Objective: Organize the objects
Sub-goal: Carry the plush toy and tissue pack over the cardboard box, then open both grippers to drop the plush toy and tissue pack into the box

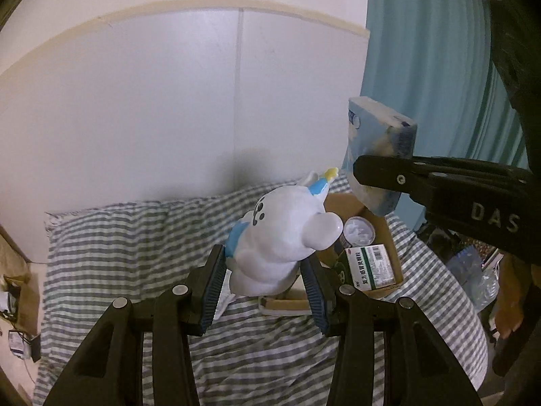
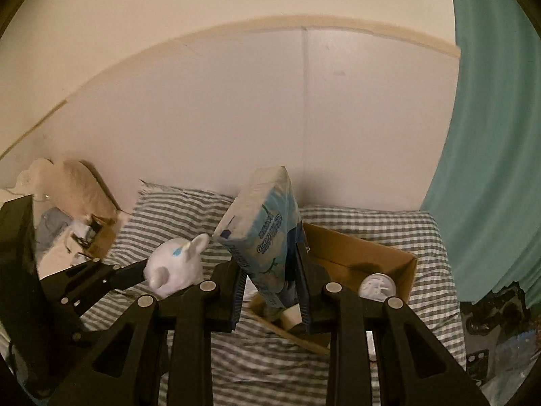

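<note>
My left gripper (image 1: 263, 267) is shut on a white plush toy (image 1: 284, 237) with blue trim, held above the striped bed. The toy also shows in the right wrist view (image 2: 175, 267). My right gripper (image 2: 268, 287) is shut on a blue tissue pack (image 2: 267, 237), held upright over the open cardboard box (image 2: 365, 247). The pack shows in the left wrist view (image 1: 378, 149), above the box (image 1: 372, 237). In the box lie a round silver-lidded tin (image 1: 360, 231) and a green and white medicine box (image 1: 372, 265).
The bed (image 1: 135, 243) has a grey and white striped sheet and stands against a white wall. A teal curtain (image 1: 422, 67) hangs on the right. Clutter lies on the floor at the right (image 1: 473, 270) and at the bed's left side (image 2: 74, 233).
</note>
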`<state>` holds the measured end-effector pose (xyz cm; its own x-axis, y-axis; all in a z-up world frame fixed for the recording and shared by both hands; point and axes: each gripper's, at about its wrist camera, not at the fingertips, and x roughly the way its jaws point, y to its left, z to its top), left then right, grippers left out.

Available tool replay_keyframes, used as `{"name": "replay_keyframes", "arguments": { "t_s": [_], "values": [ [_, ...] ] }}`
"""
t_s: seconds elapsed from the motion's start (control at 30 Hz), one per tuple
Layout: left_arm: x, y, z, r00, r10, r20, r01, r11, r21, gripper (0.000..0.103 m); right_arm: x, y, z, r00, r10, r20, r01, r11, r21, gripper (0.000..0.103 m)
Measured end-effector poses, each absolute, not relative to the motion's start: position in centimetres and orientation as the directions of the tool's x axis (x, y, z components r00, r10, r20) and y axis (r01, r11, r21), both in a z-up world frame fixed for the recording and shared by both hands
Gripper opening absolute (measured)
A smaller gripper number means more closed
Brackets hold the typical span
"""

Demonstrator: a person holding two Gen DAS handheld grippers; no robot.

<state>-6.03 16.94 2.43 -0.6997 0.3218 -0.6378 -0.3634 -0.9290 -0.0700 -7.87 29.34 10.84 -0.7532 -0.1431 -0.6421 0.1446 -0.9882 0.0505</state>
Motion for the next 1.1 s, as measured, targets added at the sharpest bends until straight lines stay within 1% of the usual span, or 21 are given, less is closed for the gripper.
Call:
{"name": "replay_keyframes", "arguments": {
  "t_s": [0.2, 0.37, 0.47, 0.73, 0.8, 0.83, 0.87, 0.9, 0.93, 0.97, 1.0, 1.03, 1.1],
  "values": [
    [-9.1, 19.7, -1.6, -0.654, 0.299, -0.695, -0.361, -0.931, -0.060, 0.046, -12.2, 32.1, 5.9, -0.687, -0.150, -0.711, 0.121, -0.988, 0.091, 0.026],
    [-10.7, 21.0, -4.1, -0.625, 0.294, -0.723, -0.368, -0.928, -0.059, 0.046, -14.9, 33.6, 2.6, -0.648, -0.168, -0.743, 0.101, -0.986, 0.134, 0.026],
    [-11.6, 21.7, -5.2, -0.607, 0.301, -0.735, -0.376, -0.924, -0.068, 0.046, -16.1, 34.7, 0.5, -0.625, -0.154, -0.766, 0.074, -0.988, 0.138, 0.026],
    [-12.5, 23.8, -7.0, -0.567, 0.320, -0.759, -0.401, -0.912, -0.085, 0.046, -17.2, 37.3, -1.2, -0.606, -0.151, -0.781, 0.026, -0.985, 0.170, 0.029],
    [-12.4, 24.4, -7.1, -0.560, 0.316, -0.766, -0.396, -0.914, -0.087, 0.048, -17.3, 37.6, -1.3, -0.608, -0.152, -0.780, 0.019, -0.984, 0.177, 0.031],
    [-12.4, 24.5, -7.1, -0.554, 0.314, -0.771, -0.393, -0.915, -0.090, 0.051, -17.3, 37.7, -1.1, -0.610, -0.153, -0.778, 0.015, -0.983, 0.182, 0.031],
    [-12.4, 24.5, -7.1, -0.546, 0.314, -0.776, -0.388, -0.916, -0.098, 0.053, -17.2, 37.8, -1.0, -0.614, -0.153, -0.774, 0.013, -0.983, 0.185, 0.034],
    [-12.3, 24.4, -7.0, -0.544, 0.316, -0.777, -0.385, -0.917, -0.103, 0.058, -17.1, 37.9, -0.7, -0.619, -0.151, -0.771, 0.010, -0.983, 0.184, 0.041],
    [-12.2, 24.2, -6.7, -0.547, 0.317, -0.775, -0.381, -0.918, -0.107, 0.064, -17.1, 37.9, -0.4, -0.624, -0.148, -0.768, 0.008, -0.983, 0.182, 0.047],
    [-12.1, 23.9, -6.4, -0.553, 0.315, -0.771, -0.376, -0.920, -0.107, 0.067, -17.0, 37.9, 0.0, -0.632, -0.141, -0.762, 0.003, -0.984, 0.179, 0.056],
    [-12.0, 23.6, -6.1, -0.558, 0.313, -0.768, -0.372, -0.922, -0.105, 0.071, -16.7, 38.0, 0.5, -0.646, -0.133, -0.752, -0.003, -0.984, 0.176, 0.059],
    [-11.9, 23.2, -5.8, -0.566, 0.310, -0.764, -0.367, -0.925, -0.103, 0.073, -16.5, 38.0, 0.9, -0.655, -0.130, -0.744, -0.005, -0.984, 0.176, 0.059],
    [-12.0, 22.2, -5.0, -0.582, 0.305, -0.754, -0.359, -0.928, -0.099, 0.074, -16.1, 37.8, 1.8, -0.667, -0.125, -0.734, -0.007, -0.985, 0.174, 0.060]
  ]
}}
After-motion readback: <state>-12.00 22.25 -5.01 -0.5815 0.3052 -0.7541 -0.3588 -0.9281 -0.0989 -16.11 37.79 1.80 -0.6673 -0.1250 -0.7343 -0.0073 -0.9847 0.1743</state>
